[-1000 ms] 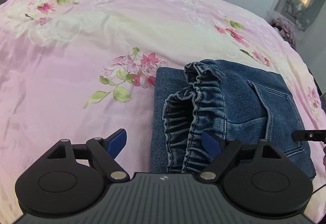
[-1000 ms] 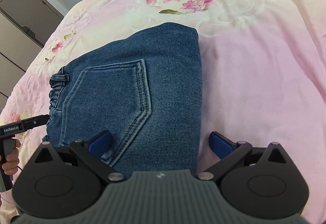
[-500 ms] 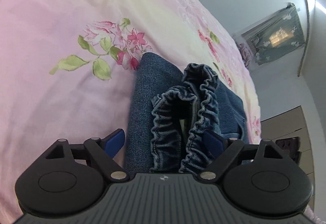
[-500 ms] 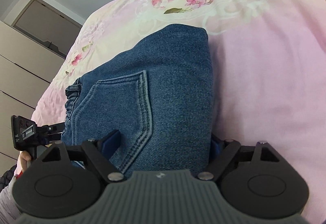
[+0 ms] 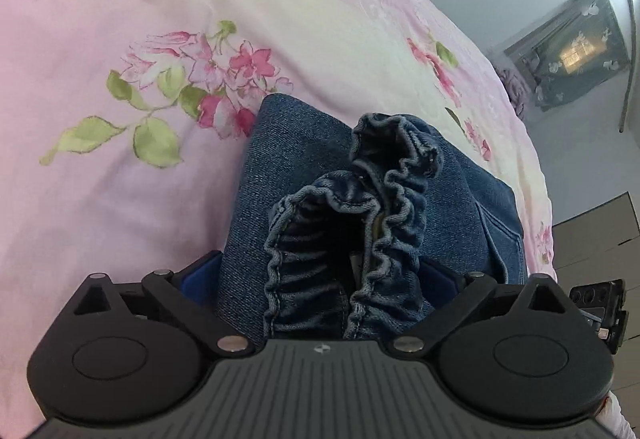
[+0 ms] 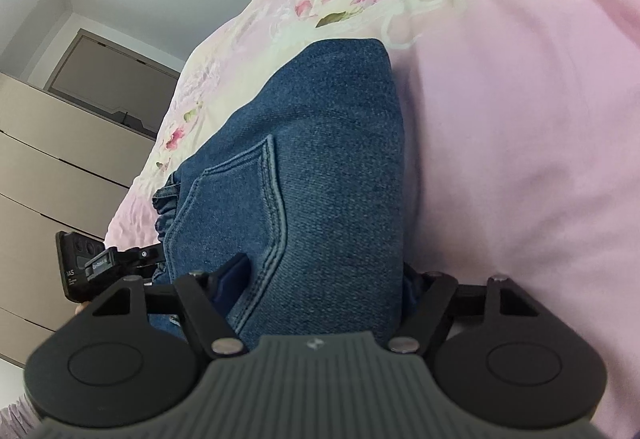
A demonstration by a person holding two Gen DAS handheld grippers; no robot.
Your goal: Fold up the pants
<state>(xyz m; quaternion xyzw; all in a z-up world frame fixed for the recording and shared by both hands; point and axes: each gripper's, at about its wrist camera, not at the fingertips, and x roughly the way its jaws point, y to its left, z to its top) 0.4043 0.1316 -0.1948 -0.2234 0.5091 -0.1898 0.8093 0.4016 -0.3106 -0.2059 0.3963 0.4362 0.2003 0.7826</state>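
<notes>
Blue denim fills our left-wrist view: the folded pants (image 5: 460,175) lie on the floral bedsheet (image 5: 120,39), their ruffled waistband pinched in our left gripper (image 5: 320,275). In our right-wrist view, our right gripper (image 6: 324,279) clamps the pants' (image 6: 332,143) pocket end.

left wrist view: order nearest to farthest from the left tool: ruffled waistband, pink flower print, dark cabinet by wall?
1. ruffled waistband: between the fingers of the left tool.
2. pink flower print: ahead and left, on the bedspread.
3. dark cabinet: far right, beyond the bed.
</notes>
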